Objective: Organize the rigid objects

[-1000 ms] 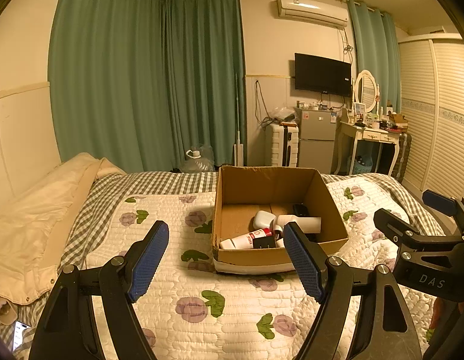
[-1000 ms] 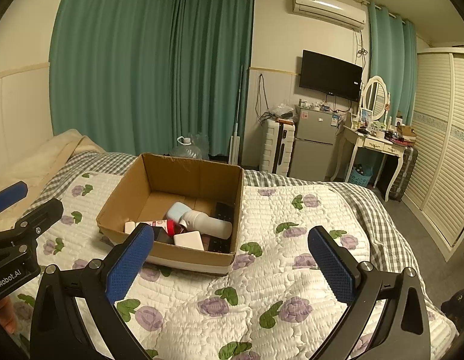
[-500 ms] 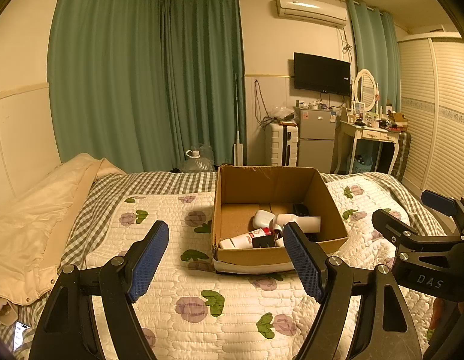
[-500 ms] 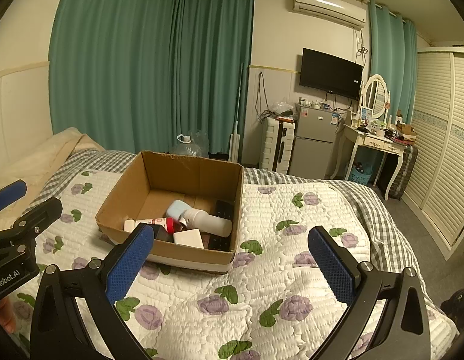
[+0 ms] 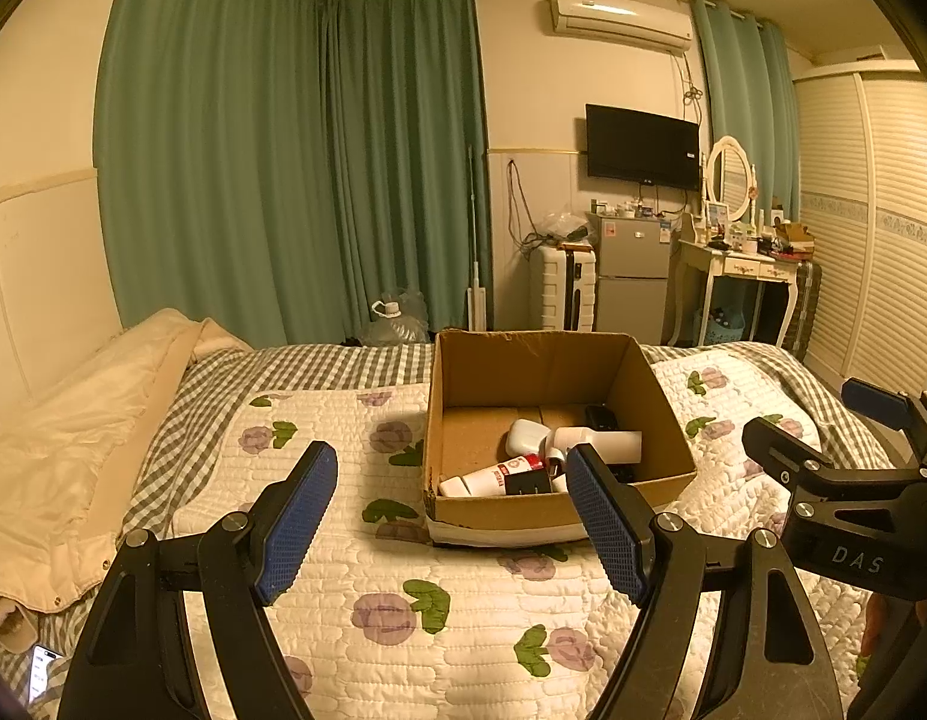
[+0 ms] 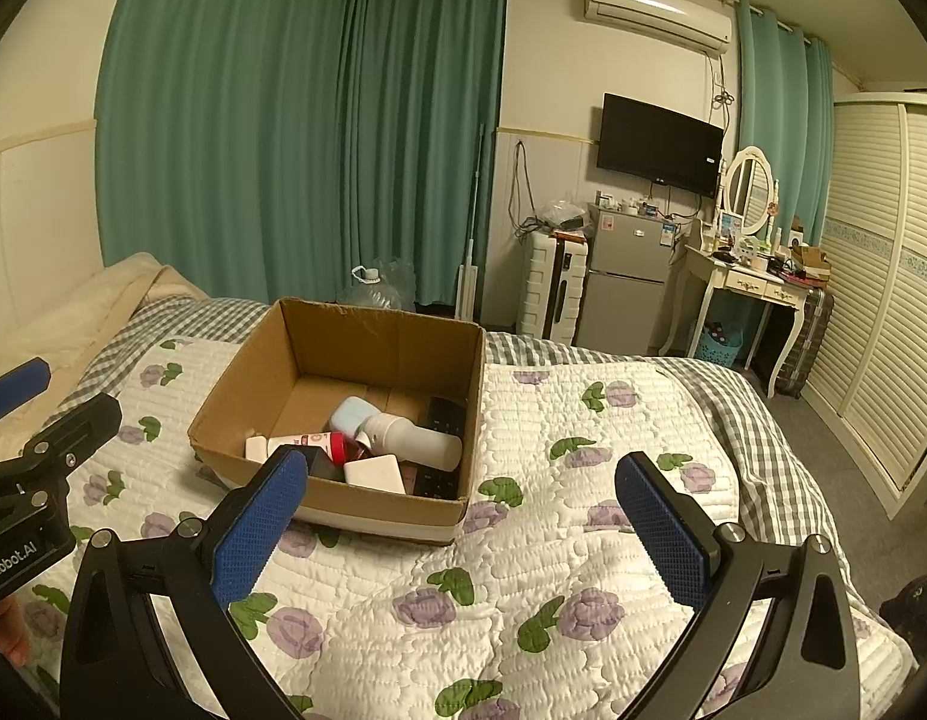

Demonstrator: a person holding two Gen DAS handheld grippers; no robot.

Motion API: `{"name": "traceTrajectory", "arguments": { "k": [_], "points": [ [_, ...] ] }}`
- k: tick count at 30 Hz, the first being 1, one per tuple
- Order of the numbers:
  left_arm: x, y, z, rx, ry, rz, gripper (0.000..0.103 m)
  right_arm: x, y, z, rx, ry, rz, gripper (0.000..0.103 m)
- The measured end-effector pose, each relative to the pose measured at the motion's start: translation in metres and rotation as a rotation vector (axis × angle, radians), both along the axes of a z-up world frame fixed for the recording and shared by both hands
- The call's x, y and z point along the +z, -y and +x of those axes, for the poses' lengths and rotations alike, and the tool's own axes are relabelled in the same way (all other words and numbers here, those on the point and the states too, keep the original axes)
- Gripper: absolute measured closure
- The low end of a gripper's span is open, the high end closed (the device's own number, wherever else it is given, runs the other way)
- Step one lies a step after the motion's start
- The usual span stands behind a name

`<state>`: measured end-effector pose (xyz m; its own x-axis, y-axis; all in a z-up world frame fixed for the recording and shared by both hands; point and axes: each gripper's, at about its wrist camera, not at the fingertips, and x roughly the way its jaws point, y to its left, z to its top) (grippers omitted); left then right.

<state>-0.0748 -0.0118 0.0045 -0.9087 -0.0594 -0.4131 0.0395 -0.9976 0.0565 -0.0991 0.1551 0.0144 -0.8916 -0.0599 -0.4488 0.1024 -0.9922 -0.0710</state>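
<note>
An open cardboard box (image 5: 664, 420) (image 6: 235, 396) stands on the quilted bed. Inside lie a white bottle (image 6: 412, 438) (image 5: 598, 438), a red-capped white tube (image 6: 301, 443) (image 5: 496, 474), a pale blue-white case (image 6: 349, 413) (image 5: 526, 433), a white block (image 6: 373, 473), a black remote (image 6: 445, 414) (image 5: 601, 417) and a small black item (image 5: 526, 483). My left gripper (image 5: 448, 519) is open and empty, held above the quilt in front of the box. My right gripper (image 6: 460, 531) is open and empty, in front of the box's right corner.
The floral quilt (image 6: 523, 600) covers the bed, with a cream duvet (image 5: 55, 438) at left. A phone (image 5: 43, 669) lies at the bed's lower left. A suitcase (image 6: 553, 288), fridge (image 6: 628, 282) and dressing table (image 6: 745, 282) stand beyond the bed's far end.
Both views have shifted only slightly; the box sits a touch lower and closer in the right wrist view. Both grippers stay open and empty.
</note>
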Motion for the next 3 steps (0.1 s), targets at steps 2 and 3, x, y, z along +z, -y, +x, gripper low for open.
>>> {"name": "traceTrajectory", "arguments": {
  "k": [2, 3],
  "points": [
    [-0.0001, -0.0004, -0.0005, 0.001, 0.000, -0.002, 0.022, -0.0005, 0.0001, 0.0000, 0.000, 0.003, 0.001, 0.000],
    [-0.0003, 0.0002, -0.0012, 0.000, 0.004, -0.001, 0.022, -0.0007, 0.0007, -0.0003, -0.002, 0.004, 0.001, 0.000]
  ]
}}
